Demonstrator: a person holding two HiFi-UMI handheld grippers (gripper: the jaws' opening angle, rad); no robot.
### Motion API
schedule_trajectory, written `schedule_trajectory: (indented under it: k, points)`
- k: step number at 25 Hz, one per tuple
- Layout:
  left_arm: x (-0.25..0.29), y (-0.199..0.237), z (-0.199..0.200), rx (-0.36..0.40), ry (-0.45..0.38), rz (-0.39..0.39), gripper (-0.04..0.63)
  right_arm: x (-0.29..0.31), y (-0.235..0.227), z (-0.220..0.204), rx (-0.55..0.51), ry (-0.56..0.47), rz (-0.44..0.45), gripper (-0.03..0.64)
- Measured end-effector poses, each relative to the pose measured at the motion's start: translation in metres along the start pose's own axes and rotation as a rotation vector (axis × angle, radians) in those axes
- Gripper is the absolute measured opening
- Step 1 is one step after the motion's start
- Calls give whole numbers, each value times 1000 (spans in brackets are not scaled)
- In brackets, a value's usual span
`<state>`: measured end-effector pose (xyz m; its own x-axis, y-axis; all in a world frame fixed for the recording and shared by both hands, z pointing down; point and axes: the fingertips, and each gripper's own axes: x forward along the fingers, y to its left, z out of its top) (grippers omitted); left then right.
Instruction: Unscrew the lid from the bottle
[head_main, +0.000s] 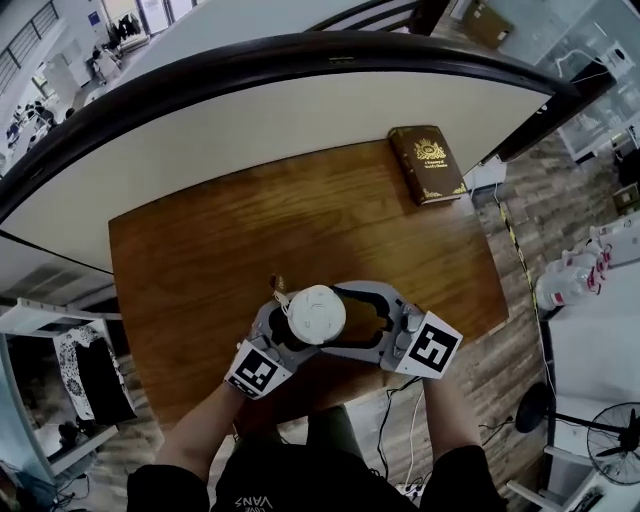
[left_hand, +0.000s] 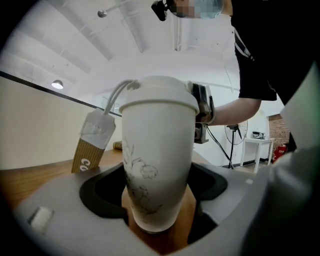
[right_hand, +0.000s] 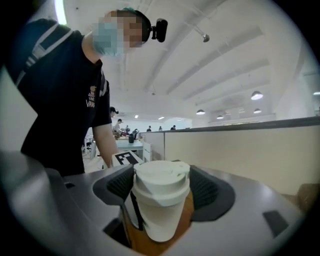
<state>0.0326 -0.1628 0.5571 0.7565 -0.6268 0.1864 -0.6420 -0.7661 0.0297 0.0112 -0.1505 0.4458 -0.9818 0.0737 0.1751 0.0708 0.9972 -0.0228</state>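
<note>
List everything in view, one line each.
table: 1, brown wood, under everything
partition: 1, cream with a dark rim, along the table's far edge
book: 1, brown with gold print, far right corner of the table
bottle: 1, white with a faint line drawing, near edge of the table
lid: 1, white, on the bottle
tag: 1, white and tan, hanging by a string from the bottle's neck
fan: 1, black, on the floor at right
left claw: 1, grey, closed on the bottle's body
right claw: 1, grey, closed on the lid

Table (head_main: 200, 250) open btwn bottle (head_main: 317, 315) & far partition (head_main: 250, 130); only book (head_main: 428, 165) blocks far-right corner.
</note>
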Motion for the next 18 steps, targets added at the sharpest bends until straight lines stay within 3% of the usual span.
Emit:
schedule_trajectory:
  k: [7,12,15,18]
  points:
    - [0,2,8,-1,-18,22,374,-3,4,-8,-124,66,351,321]
    - [-1,2,8,2,-18,26,374,-4,5,-9,-169,99,518,321]
    - [-2,3,11,5,-34,42,374,-1,5,-6,-135,97,516,321]
    - [-2,4,10,7,-30,48,374,0,3,-6,-54,51,379,321]
